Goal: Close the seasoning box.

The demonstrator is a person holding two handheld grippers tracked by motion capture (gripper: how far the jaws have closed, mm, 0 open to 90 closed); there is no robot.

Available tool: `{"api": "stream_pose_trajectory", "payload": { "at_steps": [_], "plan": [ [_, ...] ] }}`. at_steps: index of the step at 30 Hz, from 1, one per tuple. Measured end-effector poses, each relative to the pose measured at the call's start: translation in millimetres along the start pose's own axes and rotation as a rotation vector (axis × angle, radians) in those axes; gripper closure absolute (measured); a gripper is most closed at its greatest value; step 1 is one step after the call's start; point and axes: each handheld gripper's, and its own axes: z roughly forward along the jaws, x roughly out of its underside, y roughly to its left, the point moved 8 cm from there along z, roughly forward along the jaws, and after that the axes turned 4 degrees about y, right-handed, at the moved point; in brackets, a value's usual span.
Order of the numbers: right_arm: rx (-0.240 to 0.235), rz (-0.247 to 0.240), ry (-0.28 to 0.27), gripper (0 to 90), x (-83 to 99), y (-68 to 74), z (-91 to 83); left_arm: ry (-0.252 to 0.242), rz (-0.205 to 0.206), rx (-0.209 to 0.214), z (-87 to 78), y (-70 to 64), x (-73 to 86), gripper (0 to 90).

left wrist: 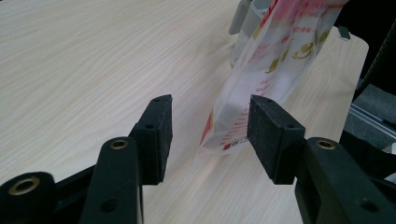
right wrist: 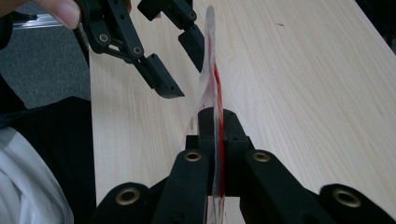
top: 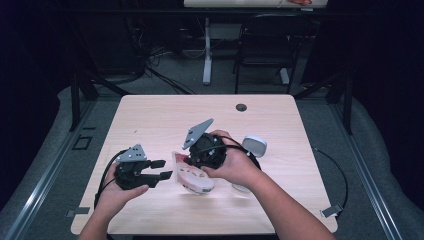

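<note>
My right gripper (right wrist: 215, 140) was clamped flat on the edge of a clear plastic bag (right wrist: 212, 88) with red print, the jaws pressed together with only the film between them. In the high view that gripper (top: 187, 159) sat near the middle of the table (top: 150, 115), with the bag (top: 192, 177) hanging from it down to the wood, just in front of my right hand (top: 235, 165).

My left gripper (left wrist: 210, 133) stood wide, its two pads well apart and gripping nothing. The bag's lower corner (left wrist: 229, 130) lay between those pads, a little beyond them; I could not tell whether either pad touched it. From above, the left gripper (top: 162, 170) pointed toward the bag from its left, close beside it, held in my left hand (top: 120, 192).

Behind the bag stood a white and grey object (top: 254, 146) on the table, near my right wrist. Farther off, a round cable hole (top: 241, 107) sat by the table's far edge.
</note>
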Motion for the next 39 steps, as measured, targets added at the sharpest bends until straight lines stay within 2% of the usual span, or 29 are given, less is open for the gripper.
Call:
{"api": "stream_pose_trajectory", "payload": {
  "at_steps": [5,14,27,39],
  "plan": [
    [0.000,-0.008,-0.008,89.9,-2.6,1.4,-4.6,-0.011,0.002,0.025,1.8,-2.7,-0.6,50.3],
    [0.006,-0.015,-0.018,89.9,-6.6,1.3,-9.6,-0.005,0.011,0.035,8.3,-5.6,0.8,50.3],
    [0.008,-0.018,-0.026,89.9,-9.3,0.6,-14.7,-0.003,0.023,0.072,15.9,-11.9,1.2,48.7],
    [0.008,-0.031,-0.027,89.9,-11.9,1.7,-17.4,-0.009,0.042,0.080,21.7,-15.2,1.3,44.2]
  ]
}}
